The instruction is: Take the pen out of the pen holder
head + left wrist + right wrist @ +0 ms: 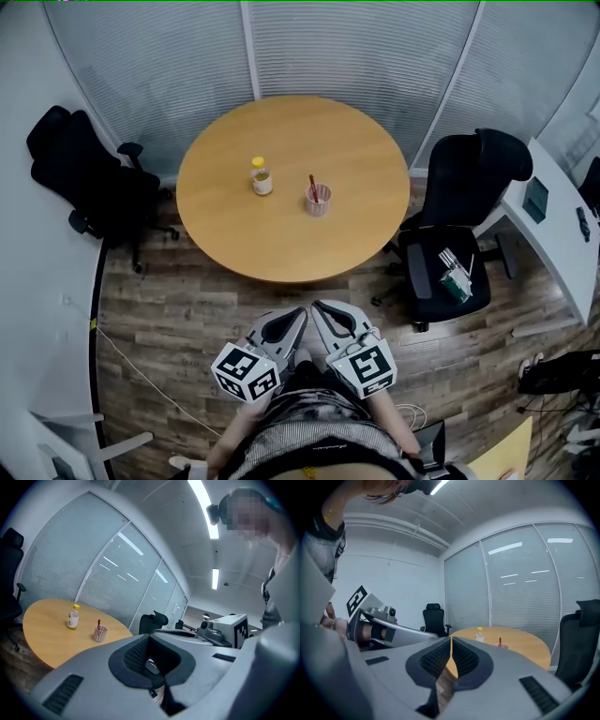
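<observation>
No word, number or brand legible anywhere in the room. Bottle (pixel 262 176) on the round table (pixel 281 234): pale label, print too small to read. Left marker cube (pixel 246 371) on the left gripper (pixel 292 319) and right marker cube (pixel 367 367) on the right gripper (pixel 323 312): black-and-white square patterns only, no letters or digits. Green packet (pixel 457 283) on the seat of the office chair (pixel 487 159): any print unreadable from here
</observation>
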Demonstrator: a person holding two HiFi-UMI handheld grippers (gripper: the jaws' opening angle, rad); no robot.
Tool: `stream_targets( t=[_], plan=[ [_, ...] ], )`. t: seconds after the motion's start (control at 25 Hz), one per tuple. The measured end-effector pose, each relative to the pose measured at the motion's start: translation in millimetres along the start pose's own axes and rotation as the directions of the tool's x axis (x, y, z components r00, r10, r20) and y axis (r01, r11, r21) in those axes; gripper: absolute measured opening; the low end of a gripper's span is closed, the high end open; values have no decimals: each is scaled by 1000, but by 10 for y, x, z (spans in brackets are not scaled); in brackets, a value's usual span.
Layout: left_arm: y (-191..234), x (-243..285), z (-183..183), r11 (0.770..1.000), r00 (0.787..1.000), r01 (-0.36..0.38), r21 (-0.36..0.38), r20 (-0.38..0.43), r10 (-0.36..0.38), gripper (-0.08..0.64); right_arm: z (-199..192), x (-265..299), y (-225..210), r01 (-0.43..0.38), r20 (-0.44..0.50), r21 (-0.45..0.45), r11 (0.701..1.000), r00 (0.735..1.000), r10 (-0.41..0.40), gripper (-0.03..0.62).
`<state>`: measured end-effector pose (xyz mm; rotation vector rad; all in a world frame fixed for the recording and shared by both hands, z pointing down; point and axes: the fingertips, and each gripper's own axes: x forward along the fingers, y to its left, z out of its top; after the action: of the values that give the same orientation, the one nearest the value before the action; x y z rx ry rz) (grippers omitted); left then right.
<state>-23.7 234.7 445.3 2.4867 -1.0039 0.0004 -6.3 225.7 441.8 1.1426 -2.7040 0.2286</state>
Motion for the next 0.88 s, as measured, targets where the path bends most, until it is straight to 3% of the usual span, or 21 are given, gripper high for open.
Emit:
stream_targets(
  t=[0.56,0.88],
  plan=[
    [341,-89,39,999,1000,-25,-34,7,25,3,-42,294,46,11,-19,10,1000,1000,-11,26],
    [528,146,144,998,999,-41,-48,19,42,3,-10,479,-208,-7,-18,6,1000,1000,7,26]
  ],
)
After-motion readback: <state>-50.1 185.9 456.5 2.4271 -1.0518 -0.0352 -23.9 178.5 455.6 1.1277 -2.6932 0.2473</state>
